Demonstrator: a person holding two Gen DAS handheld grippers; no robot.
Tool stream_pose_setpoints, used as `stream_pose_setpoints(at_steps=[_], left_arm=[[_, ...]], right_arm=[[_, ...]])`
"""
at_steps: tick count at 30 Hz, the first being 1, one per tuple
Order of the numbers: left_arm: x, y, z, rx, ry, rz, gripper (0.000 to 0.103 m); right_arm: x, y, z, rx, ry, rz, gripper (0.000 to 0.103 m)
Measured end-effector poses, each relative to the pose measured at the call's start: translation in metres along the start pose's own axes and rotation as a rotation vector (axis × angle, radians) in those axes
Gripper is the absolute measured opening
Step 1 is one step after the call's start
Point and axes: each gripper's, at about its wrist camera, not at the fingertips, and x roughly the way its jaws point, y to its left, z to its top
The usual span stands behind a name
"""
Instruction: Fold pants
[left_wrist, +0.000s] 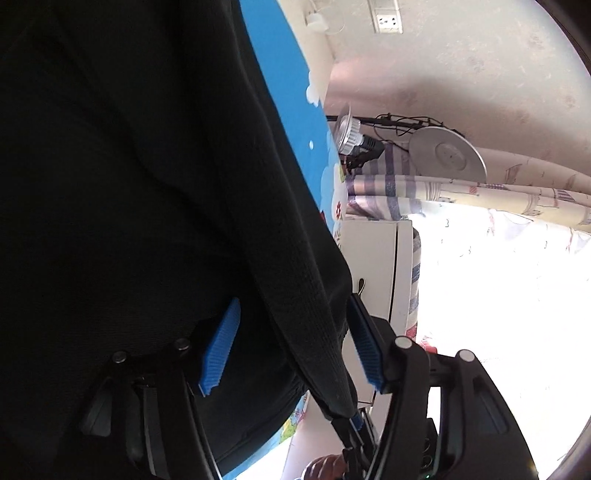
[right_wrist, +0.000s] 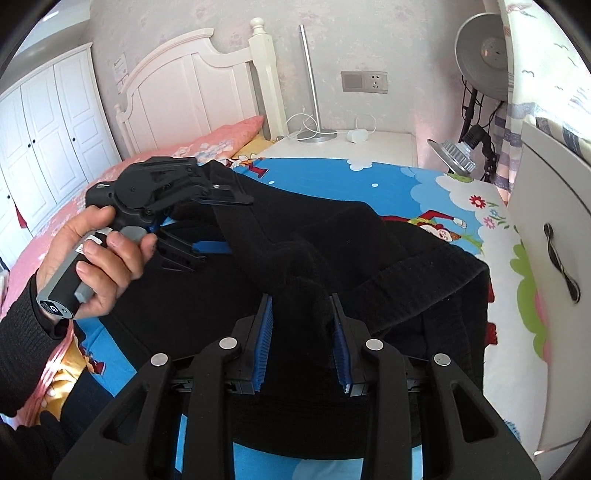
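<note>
Nearest you, your right gripper (right_wrist: 302, 339) is clamped on a bunched fold of the black pants (right_wrist: 332, 236), the cloth pinched between its blue pads (right_wrist: 264, 343) and rising in a hump just ahead of them. From that hump the pants run away from you and to the left across the blue cartoon sheet (right_wrist: 402, 181) on the bed, with the ribbed waistband (right_wrist: 424, 280) trailing off to the right.

Further out on the left, your left gripper (right_wrist: 221, 225) sits at the far edge of the cloth, fingers astride a black band of it. In its own view the pads (left_wrist: 218, 350) stand apart with the band (left_wrist: 314, 314) hanging between them, not yet pinched.

So the long axis lies between your two grippers, right one near, left one far. I'd judge the fold depends on the left closing on that far edge.
</note>
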Motion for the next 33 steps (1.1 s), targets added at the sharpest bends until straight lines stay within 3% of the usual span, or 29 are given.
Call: stream_pose_setpoints(at_steps=[3, 6, 8, 9, 10, 11, 13, 15, 17, 21, 24, 29, 30, 31, 33], left_arm=[[0.020, -0.013, -0.016, 0.020, 0.070, 0.043, 0.067], [0.040, -0.024, -0.037, 0.046, 0.170, 0.062, 0.062], [0.053, -0.032, -0.046, 0.103, 0.216, 0.110, 0.035], [0.061, -0.033, -0.050, 0.130, 0.240, 0.146, 0.027], [0.062, -0.029, -0.051, 0.135, 0.249, 0.158, 0.011], [0.062, -0.026, -0.050, 0.131, 0.252, 0.162, 0.009], [0.062, -0.023, -0.047, 0.116, 0.244, 0.121, 0.009], [0.058, -0.025, -0.050, 0.122, 0.236, 0.096, 0.009], [0.055, -0.031, -0.055, 0.147, 0.227, 0.074, 0.009], [0.052, -0.056, -0.061, 0.172, 0.203, 0.025, 0.009], [0.051, -0.063, -0.062, 0.168, 0.192, 0.001, 0.009], [0.044, -0.059, -0.063, 0.154, 0.179, -0.018, 0.009], [0.045, -0.057, -0.064, 0.151, 0.177, -0.020, 0.009], [0.044, -0.054, -0.065, 0.150, 0.174, -0.022, 0.009], [0.039, -0.050, -0.067, 0.156, 0.163, -0.027, 0.009]], right_arm=[[0.000, 0.009, -0.009, -0.008, 0.009, -0.022, 0.033], [0.004, 0.016, -0.016, -0.035, 0.025, -0.060, 0.033], [0.006, 0.016, -0.020, -0.016, 0.044, -0.061, 0.034], [0.004, 0.015, -0.022, 0.008, 0.048, -0.068, 0.034], [0.000, 0.012, -0.024, 0.036, 0.048, -0.076, 0.035], [-0.003, 0.010, -0.026, 0.055, 0.048, -0.082, 0.041], [-0.019, 0.004, -0.033, 0.142, 0.029, -0.098, 0.099], [-0.037, -0.001, -0.041, 0.253, -0.023, -0.068, 0.099], [-0.041, -0.009, -0.046, 0.388, -0.013, 0.003, 0.099], [-0.027, -0.030, -0.060, 0.768, -0.029, 0.204, 0.099], [-0.006, -0.038, -0.061, 0.982, -0.073, 0.344, 0.098], [0.022, -0.047, -0.049, 1.144, -0.146, 0.384, 0.093], [0.028, -0.050, -0.046, 1.167, -0.153, 0.381, 0.083], [0.031, -0.051, -0.043, 1.175, -0.159, 0.386, 0.066], [0.038, -0.050, -0.032, 1.113, -0.128, 0.376, 0.042]])
